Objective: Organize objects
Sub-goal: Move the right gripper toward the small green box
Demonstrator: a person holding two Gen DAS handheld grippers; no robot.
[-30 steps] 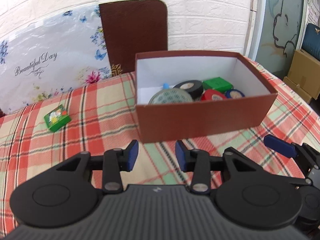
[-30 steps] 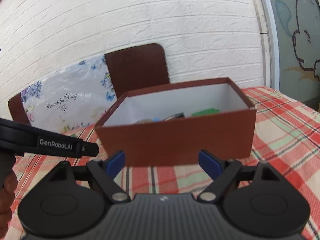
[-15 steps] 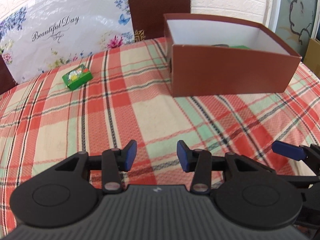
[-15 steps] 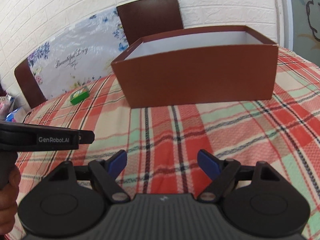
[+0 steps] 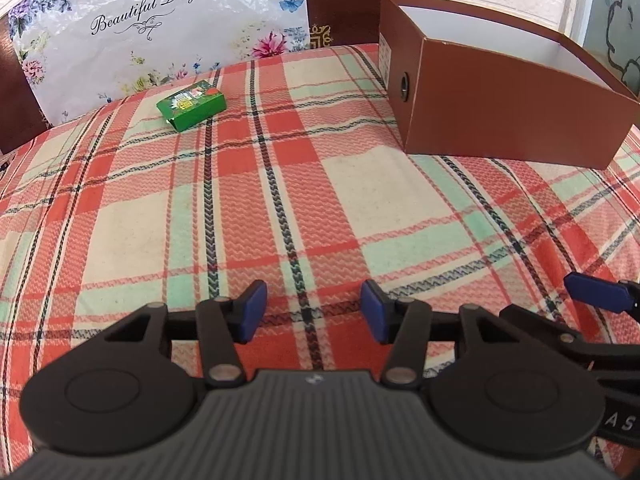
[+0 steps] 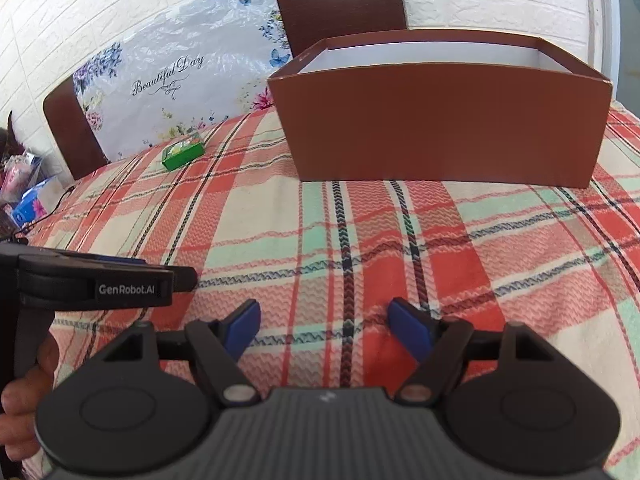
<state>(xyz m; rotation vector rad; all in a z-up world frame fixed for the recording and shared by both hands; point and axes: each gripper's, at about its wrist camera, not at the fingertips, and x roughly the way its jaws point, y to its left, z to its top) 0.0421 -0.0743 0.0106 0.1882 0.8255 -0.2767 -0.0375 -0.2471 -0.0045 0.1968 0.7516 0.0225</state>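
A small green box [image 5: 192, 105] lies on the plaid tablecloth at the far left, near the floral bag; it also shows in the right wrist view [image 6: 183, 154]. A brown cardboard box [image 5: 512, 120] with a white inside stands at the far right [image 6: 440, 116]; its contents are hidden from here. My left gripper [image 5: 313, 312] is open and empty, low over the cloth near the front. My right gripper [image 6: 325, 328] is open and empty beside it, and one of its blue fingertips [image 5: 596, 296] shows at the right of the left wrist view.
A white floral plastic bag [image 5: 152, 32] leans at the table's back edge, with brown chair backs [image 6: 340, 4] behind it. Clutter [image 6: 24, 196] sits off the table's left edge. The left gripper's body [image 6: 96, 280] crosses the left of the right wrist view.
Both grippers have pulled back from the brown box and dropped lower; the box's inside is no longer visible. The left view has swung left toward the green box. Both jaws stay open.
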